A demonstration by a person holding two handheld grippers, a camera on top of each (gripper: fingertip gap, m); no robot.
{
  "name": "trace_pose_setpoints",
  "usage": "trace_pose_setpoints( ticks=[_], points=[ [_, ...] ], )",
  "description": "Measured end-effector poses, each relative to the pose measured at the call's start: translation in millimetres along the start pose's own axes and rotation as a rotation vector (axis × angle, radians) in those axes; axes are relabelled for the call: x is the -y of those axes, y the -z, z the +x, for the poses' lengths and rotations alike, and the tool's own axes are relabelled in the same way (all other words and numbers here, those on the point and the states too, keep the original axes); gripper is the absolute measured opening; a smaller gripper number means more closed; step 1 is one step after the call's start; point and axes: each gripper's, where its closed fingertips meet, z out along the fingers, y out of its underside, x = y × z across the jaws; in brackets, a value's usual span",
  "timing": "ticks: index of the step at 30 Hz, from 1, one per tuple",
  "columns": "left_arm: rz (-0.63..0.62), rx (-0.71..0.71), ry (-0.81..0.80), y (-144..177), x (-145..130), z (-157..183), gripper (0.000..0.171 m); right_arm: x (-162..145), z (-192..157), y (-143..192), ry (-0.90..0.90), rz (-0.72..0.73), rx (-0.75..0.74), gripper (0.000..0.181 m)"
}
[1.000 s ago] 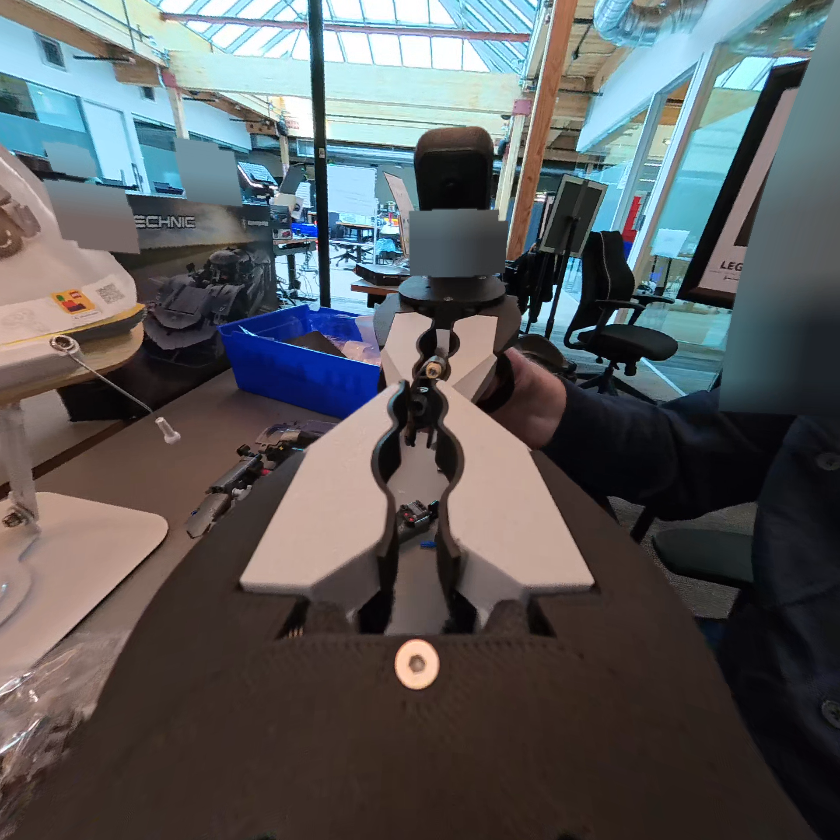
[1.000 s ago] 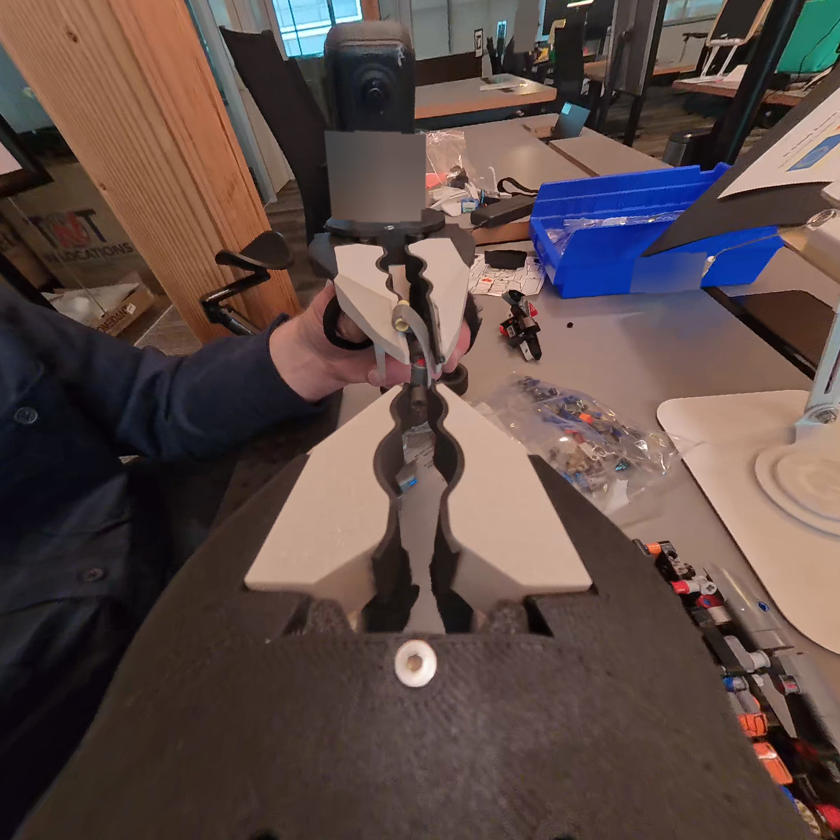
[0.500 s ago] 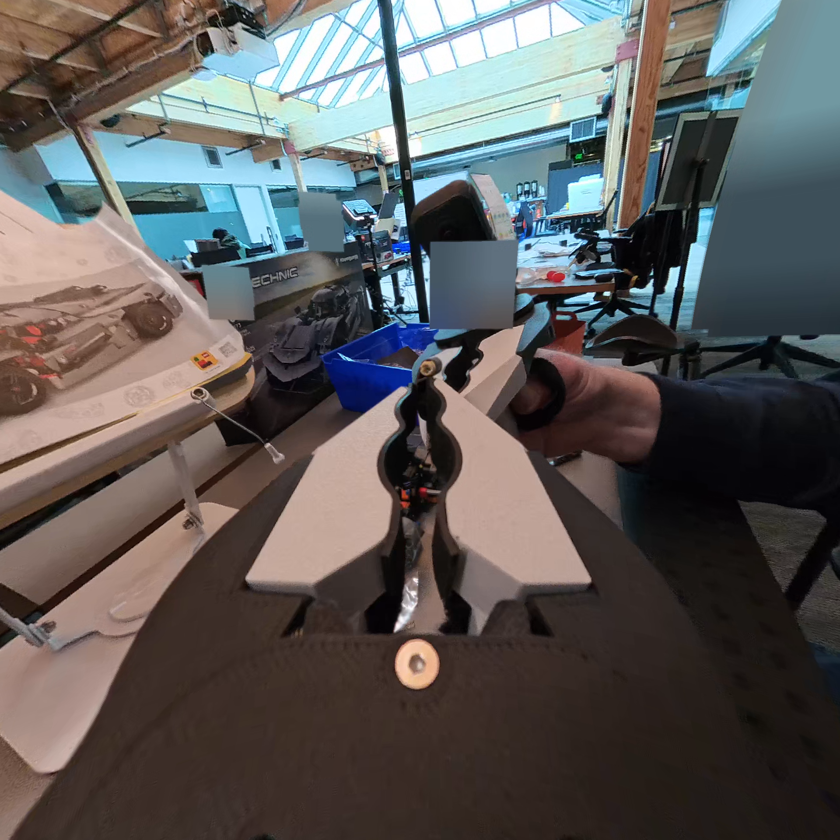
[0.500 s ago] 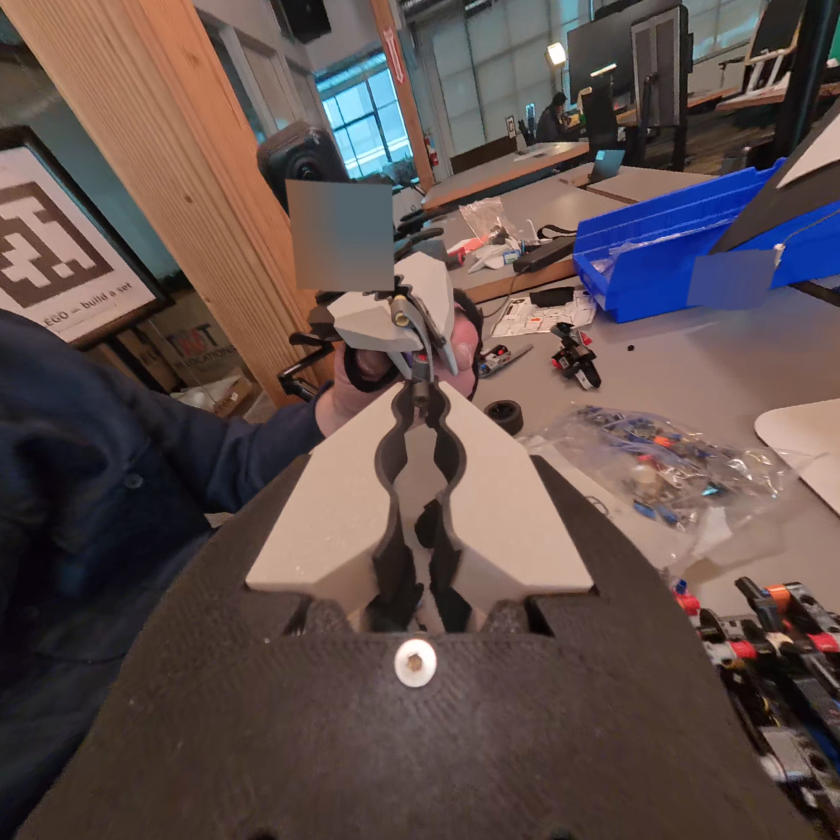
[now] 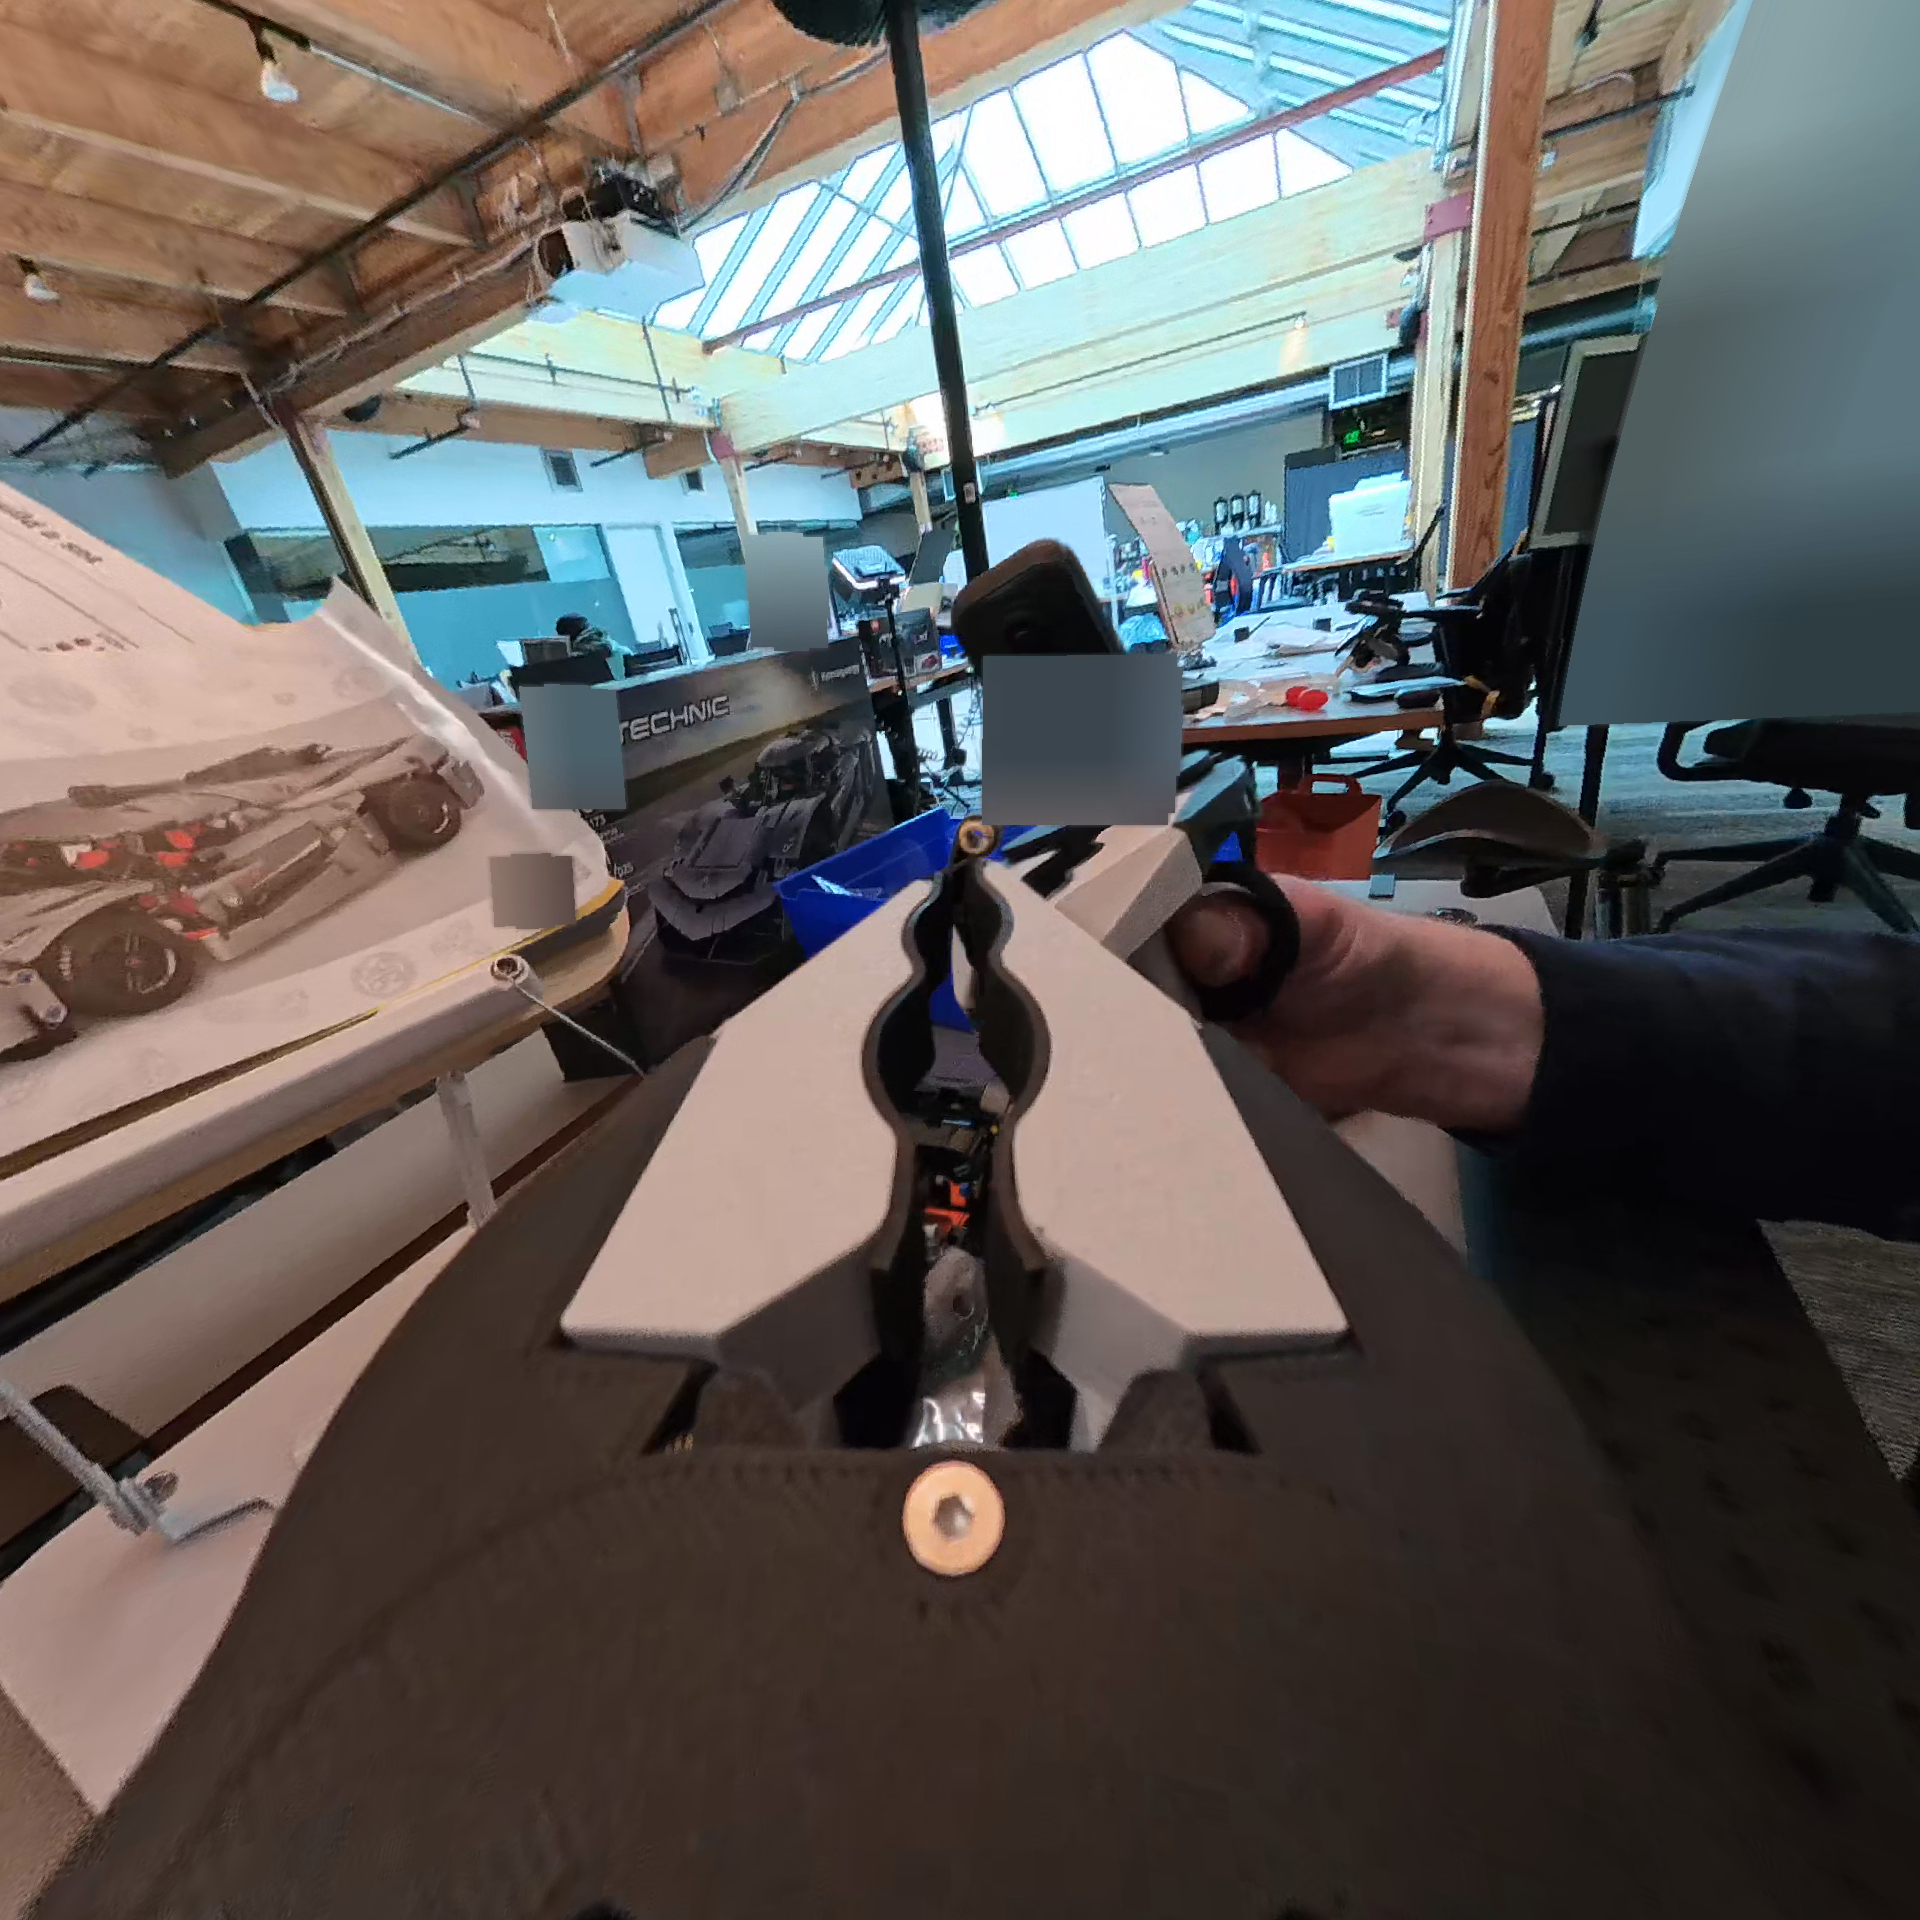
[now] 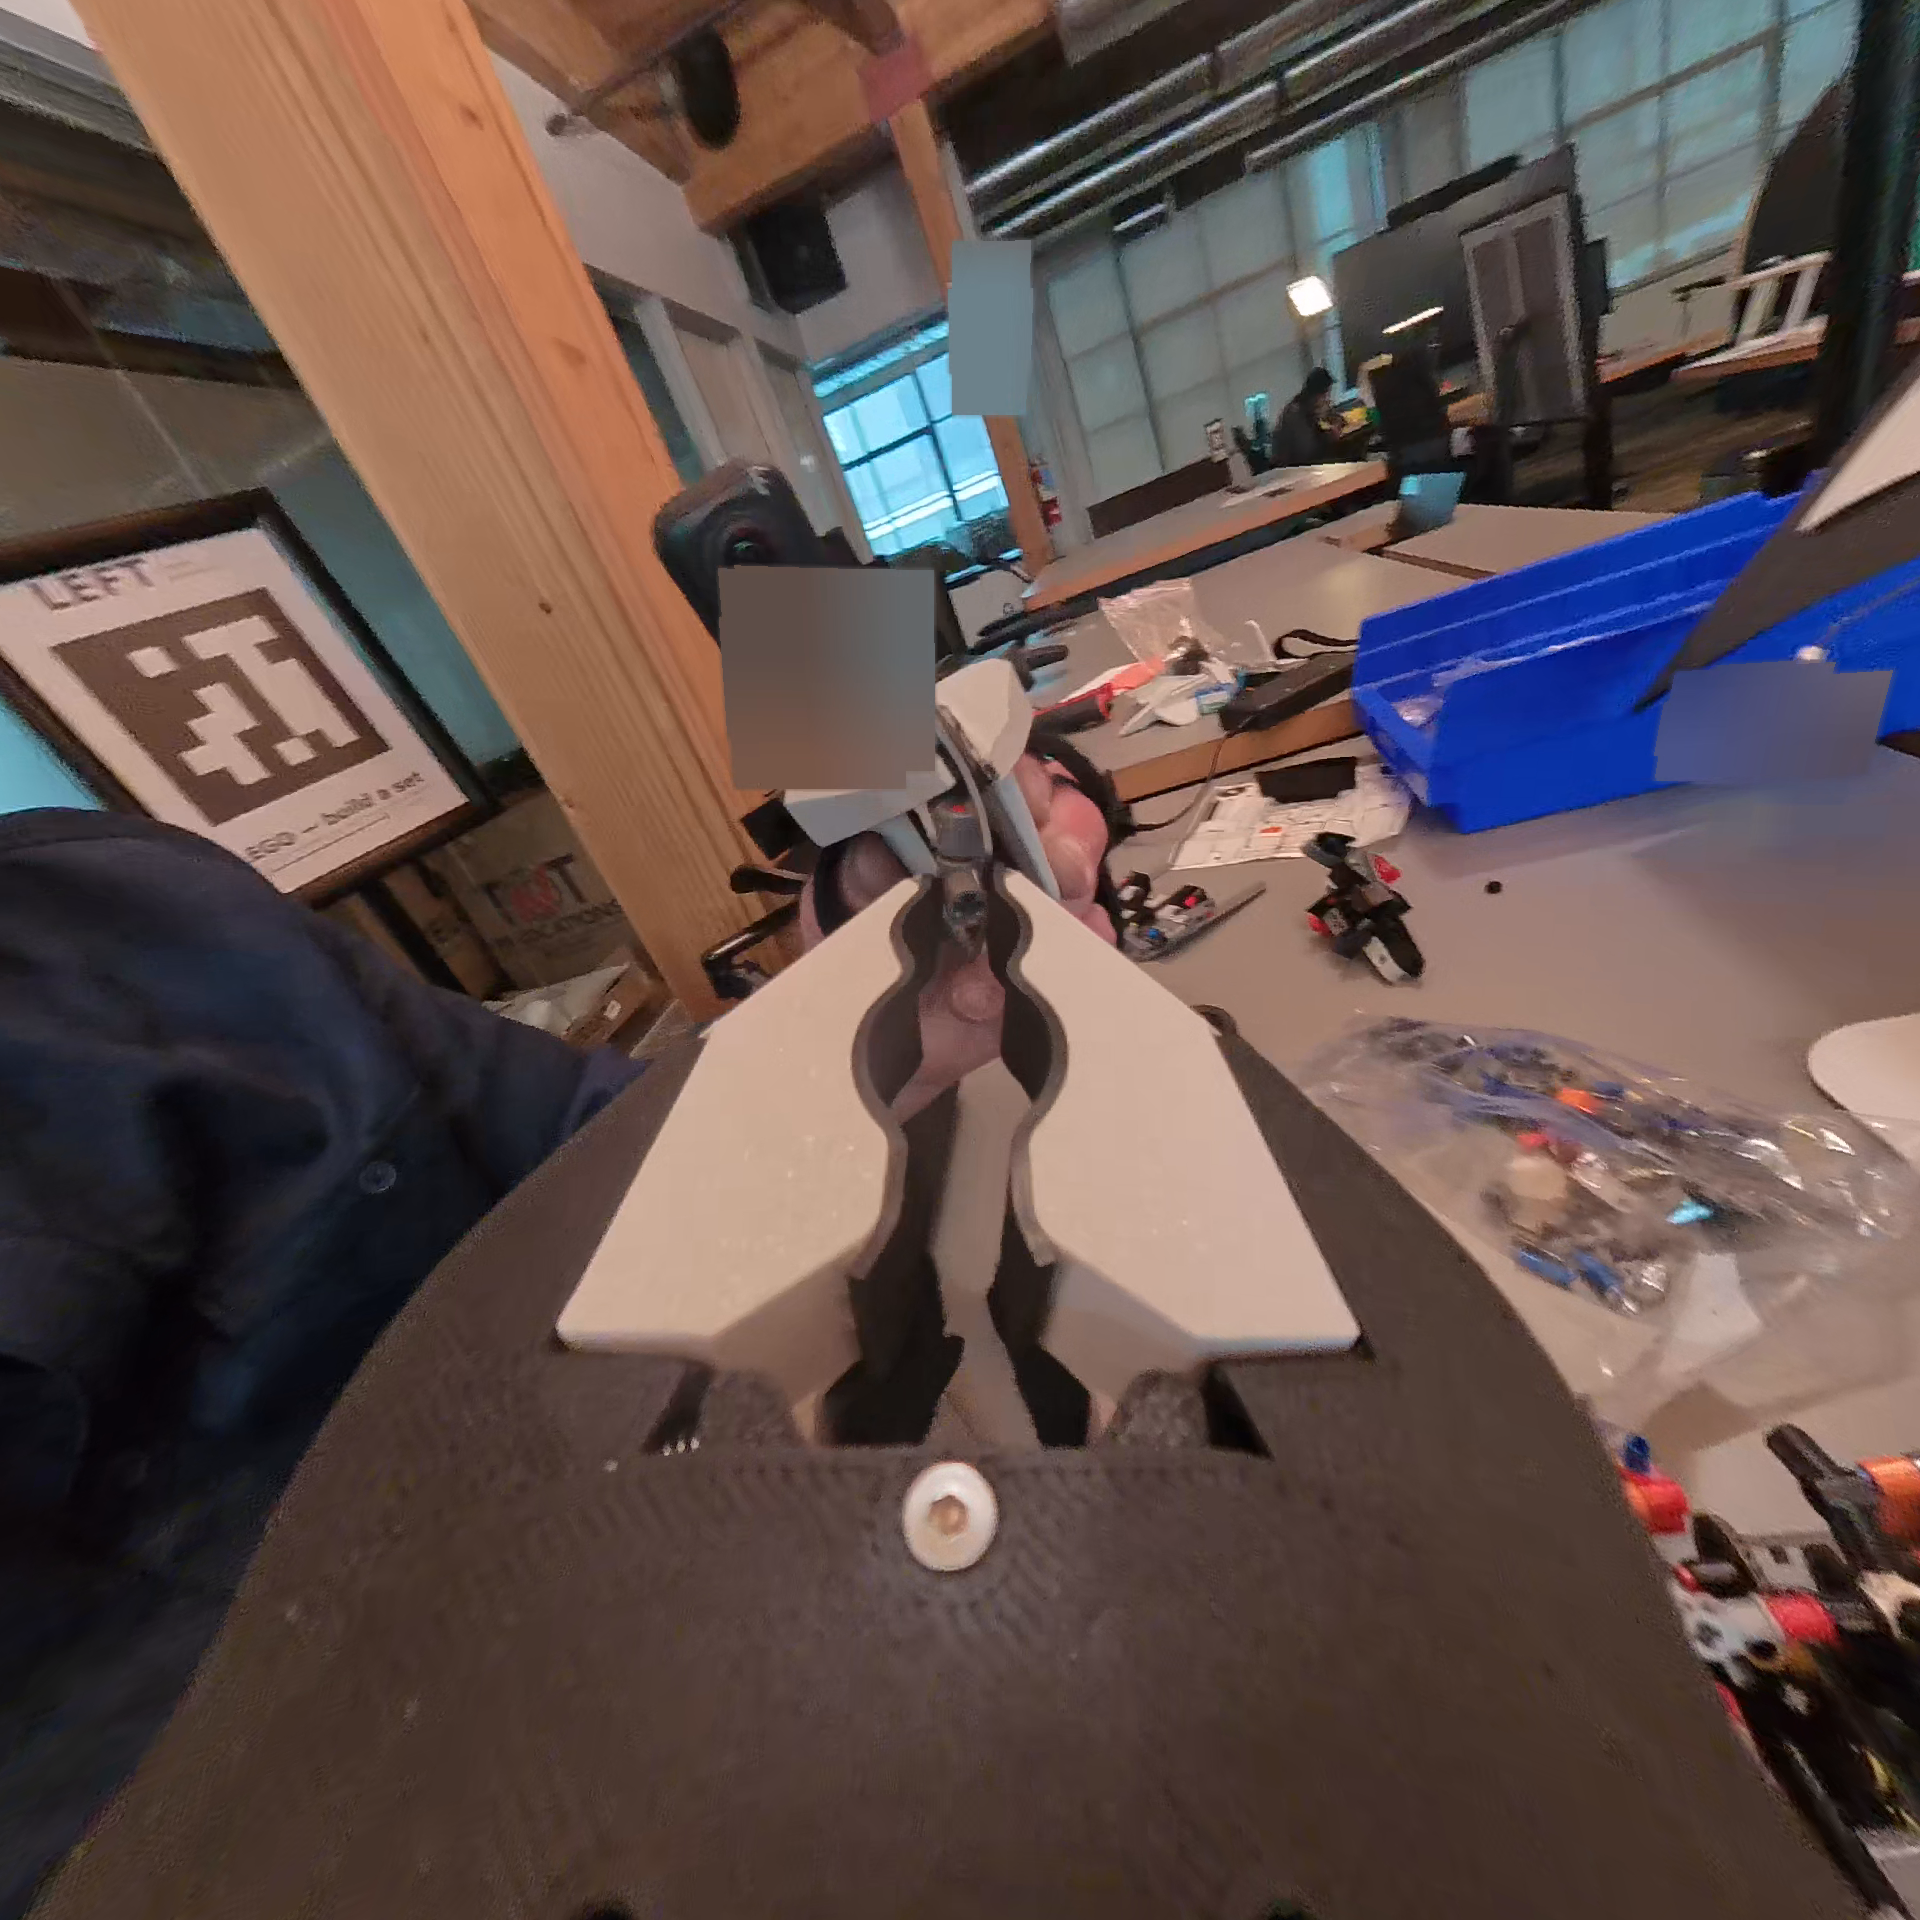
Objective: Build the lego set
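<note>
My left gripper (image 5: 964, 883) and right gripper (image 6: 962, 902) are held in the air tip to tip, facing each other. In the right wrist view, the right gripper is shut on a small grey lego piece (image 6: 961, 891) at its tips. The left gripper (image 6: 951, 805) meets that piece from the far side, tilted, and grips its upper end. In the left wrist view, the left gripper's jaws are nearly closed on a dark piece with a tan pin end (image 5: 974, 837). The right gripper (image 5: 1127, 883) shows just beyond, held by a hand (image 5: 1382, 997).
On the grey table are a clear bag of lego pieces (image 6: 1610, 1164), a partly built model (image 6: 1818, 1621), a small sub-assembly (image 6: 1361, 920) and a blue bin (image 6: 1538, 675). An instruction booklet on a stand (image 5: 260, 810) and the lego box (image 5: 748, 790) are at the left. A wooden post (image 6: 416, 416) stands behind. My two grippers' fingertips are within a few centimetres of each other.
Both grippers have risen and tilted upward while staying tip to tip. The table has dropped lower in both views. The far gripper now appears tilted sideways in each view.
</note>
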Motion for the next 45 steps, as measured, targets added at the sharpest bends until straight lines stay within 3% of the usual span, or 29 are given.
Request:
trace_pose_setpoints(
  ticks=[3, 15, 20, 22, 24, 28, 30, 33, 38, 45],
  points=[
    [0.029, -0.008, -0.009, 0, 2, 1, 0.000, 5, -3, 1, -0.021, 0.043, 0.031, 0.007],
    [0.014, 0.076, 0.009, -1, 4, -6, 0.000, 6, 0, -3, 0.077, 0.035, -0.095, 0.003],
    [0.007, 0.117, 0.004, -1, 5, -10, 0.000, 2, 0, -6, 0.008, 0.064, -0.051, 0.004],
    [0.117, 0.263, -0.028, 19, 30, -35, 0.000, -25, 2, -17, 0.046, -0.057, -0.084, 0.004],
    [0.212, 0.333, 0.035, 56, 52, -65, 0.000, -26, 0, -21, 0.018, -0.024, -0.068, 0.004],
    [0.101, 0.187, 0.086, 30, 23, -45, 0.000, -20, 23, -3, 0.065, -0.095, -0.175, 0.005],
    [0.114, 0.161, 0.129, 32, 24, -49, 0.000, -22, 26, 9, 0.045, -0.113, -0.179, 0.005],
    [0.119, 0.119, 0.230, 34, 12, -54, 0.000, -42, 39, 24, 0.128, -0.293, -0.289, 0.005],
    [-0.217, 0.021, 0.093, 25, -28, -30, 0.000, -39, 54, 39, 0.105, -0.293, -0.330, 0.005],
    [-0.745, -0.120, -0.060, 18, -118, 9, 0.000, -39, 72, 63, 0.059, -0.278, -0.392, 0.005]
  ],
)
